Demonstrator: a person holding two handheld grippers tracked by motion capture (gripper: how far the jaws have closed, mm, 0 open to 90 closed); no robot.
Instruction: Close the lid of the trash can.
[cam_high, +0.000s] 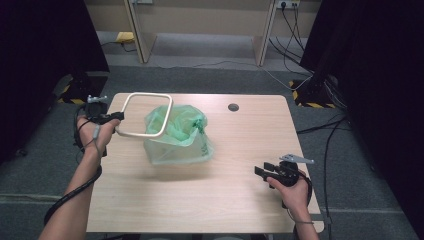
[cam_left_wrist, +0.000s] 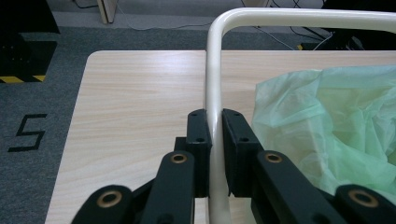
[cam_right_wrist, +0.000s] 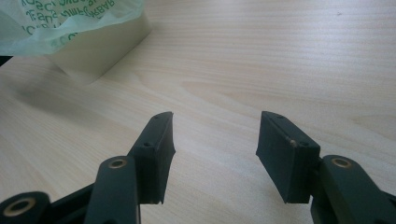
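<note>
high view: left claw (cam_high: 118, 117) clamped on cream frame (cam_high: 146, 115) above green bag (cam_high: 177, 135).
right claw (cam_right_wrist: 215, 156): jaws apart, idle.
step: probably fit the frame over the bag rim; keep it level.

"What sort of place was this?"

"A lab or a recording room, not a home. The wooden table (cam_high: 240, 165) stood alone on grey carpet tiles (cam_high: 350, 165), with a cable port (cam_high: 233, 107) cut into its top."

"Anything else that pointed that way?"

"Black curtains (cam_high: 45, 60) hung at both sides. Stand bases with yellow-and-black hazard tape (cam_high: 307, 100) sat by the table's far corners, and loose cables (cam_high: 295, 30) ran across the floor to a wall socket (cam_high: 287, 4). In the left gripper view, a number 5 (cam_left_wrist: 29, 133) was marked on the carpet in black tape. Pale wooden panels (cam_high: 140, 30) stood at the back."
</note>
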